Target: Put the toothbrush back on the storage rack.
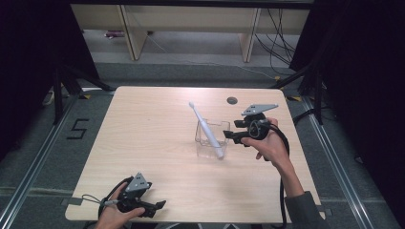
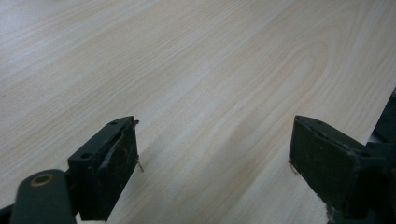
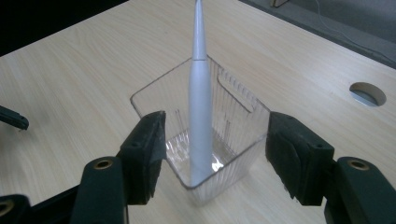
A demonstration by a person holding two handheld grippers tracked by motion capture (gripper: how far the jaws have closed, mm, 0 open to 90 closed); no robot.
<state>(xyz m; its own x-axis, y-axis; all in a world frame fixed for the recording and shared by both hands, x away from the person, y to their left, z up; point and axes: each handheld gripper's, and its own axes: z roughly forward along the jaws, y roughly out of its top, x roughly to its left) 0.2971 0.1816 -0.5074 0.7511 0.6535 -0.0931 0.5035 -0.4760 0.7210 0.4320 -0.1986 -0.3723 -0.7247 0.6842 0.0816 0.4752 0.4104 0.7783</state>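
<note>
**Toothbrush in box, grippers apart**

The left gripper (image 1: pixel 160 205) is held wide and empty at the counter's (image 1: pixel 143 133) near edge. The right gripper (image 3: pixel 215 154) is spread wide, nothing gripped, just beside the clear box (image 3: pixel 233 100). The toothbrush (image 3: pixel 200 116) is leaned inside it.

The high view hangs above the person's edge of the counter (image 1: pixel 157 129), looking forward and down across the whole top to the floor beyond. The left gripper view skims low and close over bare wood. The right gripper view sits near the clear box (image 3: pixel 205 140) and toothbrush (image 3: pixel 200 116) — both also seen from above, near the counter's middle.
</note>
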